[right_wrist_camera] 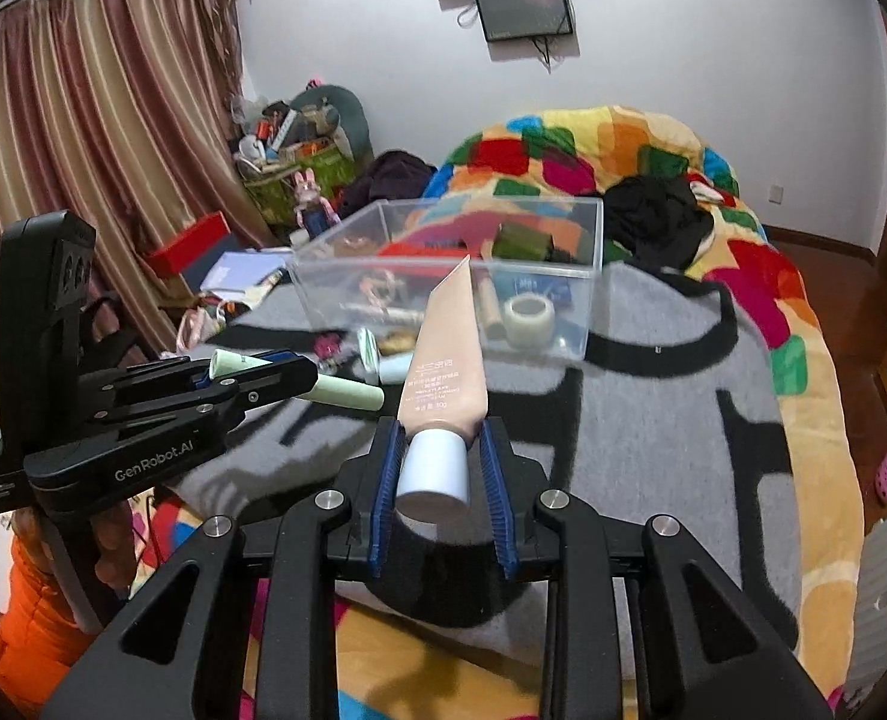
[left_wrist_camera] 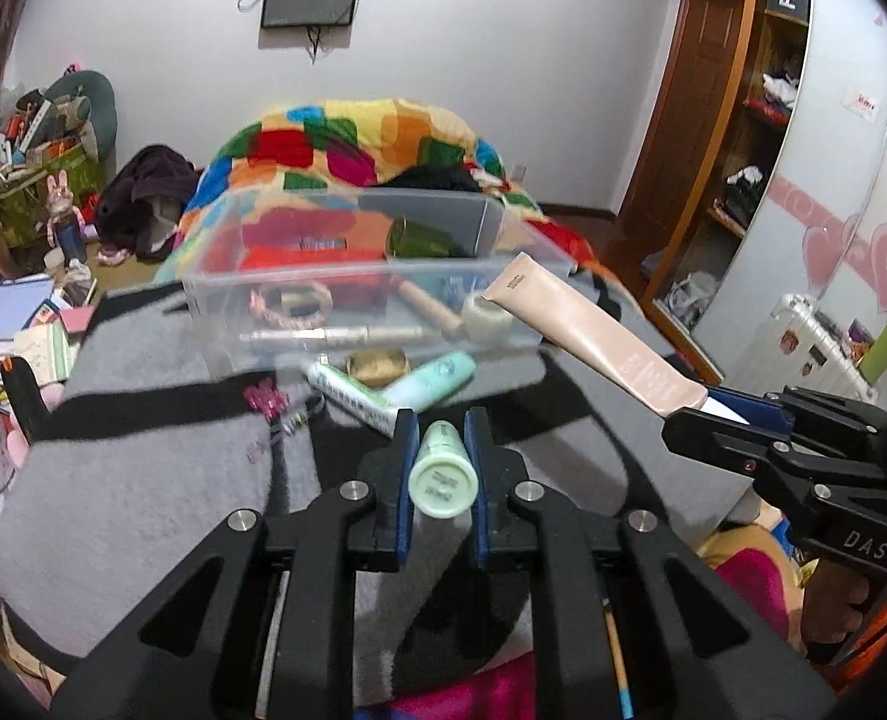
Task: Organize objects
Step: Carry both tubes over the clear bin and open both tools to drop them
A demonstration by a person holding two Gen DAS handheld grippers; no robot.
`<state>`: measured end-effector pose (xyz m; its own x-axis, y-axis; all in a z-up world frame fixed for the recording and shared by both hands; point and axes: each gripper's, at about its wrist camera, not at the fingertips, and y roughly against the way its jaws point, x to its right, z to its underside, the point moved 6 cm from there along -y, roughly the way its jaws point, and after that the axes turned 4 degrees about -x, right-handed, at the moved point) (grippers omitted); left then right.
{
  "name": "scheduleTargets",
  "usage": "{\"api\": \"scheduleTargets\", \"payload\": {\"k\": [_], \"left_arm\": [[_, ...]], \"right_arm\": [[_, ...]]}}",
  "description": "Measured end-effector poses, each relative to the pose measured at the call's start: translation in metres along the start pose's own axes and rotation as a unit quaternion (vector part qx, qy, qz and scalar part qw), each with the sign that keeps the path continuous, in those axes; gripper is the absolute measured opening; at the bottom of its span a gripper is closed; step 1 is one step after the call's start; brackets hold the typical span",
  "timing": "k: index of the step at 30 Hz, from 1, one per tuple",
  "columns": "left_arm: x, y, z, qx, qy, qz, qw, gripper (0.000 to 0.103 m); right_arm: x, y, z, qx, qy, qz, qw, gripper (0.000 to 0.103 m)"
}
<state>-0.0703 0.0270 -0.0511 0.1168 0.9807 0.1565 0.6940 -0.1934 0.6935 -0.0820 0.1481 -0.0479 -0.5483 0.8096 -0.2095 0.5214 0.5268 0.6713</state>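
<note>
The left gripper clamps a mint green tube; the right gripper clamps a beige tube by its white cap. A clear box sits just ahead of both.

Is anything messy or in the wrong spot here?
Yes. A few small things still lie loose on the grey blanket just outside the clear box: a white tube, a mint tube across it, a gold piece and a pink clip.
</note>
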Motion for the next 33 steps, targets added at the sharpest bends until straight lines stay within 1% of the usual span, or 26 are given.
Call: {"api": "scheduleTargets", "payload": {"k": [6,8,12,19,23,27,31,33], "left_arm": [[-0.002,0.019,-0.023,0.033,-0.002,-0.002,0.9995,0.014],[-0.005,0.023,-0.034,0.045,-0.001,-0.009,0.9990,0.015],[-0.015,0.025,-0.053,0.059,0.005,-0.020,0.9980,0.015],[-0.041,0.018,-0.087,0.079,0.029,-0.033,0.9959,0.014],[-0.056,0.004,-0.104,0.074,0.049,-0.022,0.9958,0.015],[-0.064,-0.015,-0.113,0.062,0.061,-0.022,0.9959,0.014],[-0.069,-0.042,-0.116,0.044,0.068,-0.028,0.9963,0.014],[-0.073,-0.056,-0.116,0.032,0.076,-0.024,0.9963,0.014]], "right_arm": [[-0.002,0.006,-0.020,0.024,0.006,0.000,1.000,0.024],[0.000,0.005,-0.029,0.032,0.008,0.005,0.999,0.024],[0.007,0.002,-0.046,0.041,0.006,0.015,0.999,0.025],[0.017,-0.013,-0.075,0.042,0.005,0.017,0.999,0.025],[0.014,-0.032,-0.087,0.034,0.012,0.009,0.999,0.025],[0.012,-0.053,-0.100,0.024,0.014,-0.004,1.000,0.025],[0.008,-0.080,-0.111,0.001,0.027,-0.019,0.999,0.025],[0.007,-0.095,-0.117,-0.015,0.032,-0.030,0.999,0.025]]}}
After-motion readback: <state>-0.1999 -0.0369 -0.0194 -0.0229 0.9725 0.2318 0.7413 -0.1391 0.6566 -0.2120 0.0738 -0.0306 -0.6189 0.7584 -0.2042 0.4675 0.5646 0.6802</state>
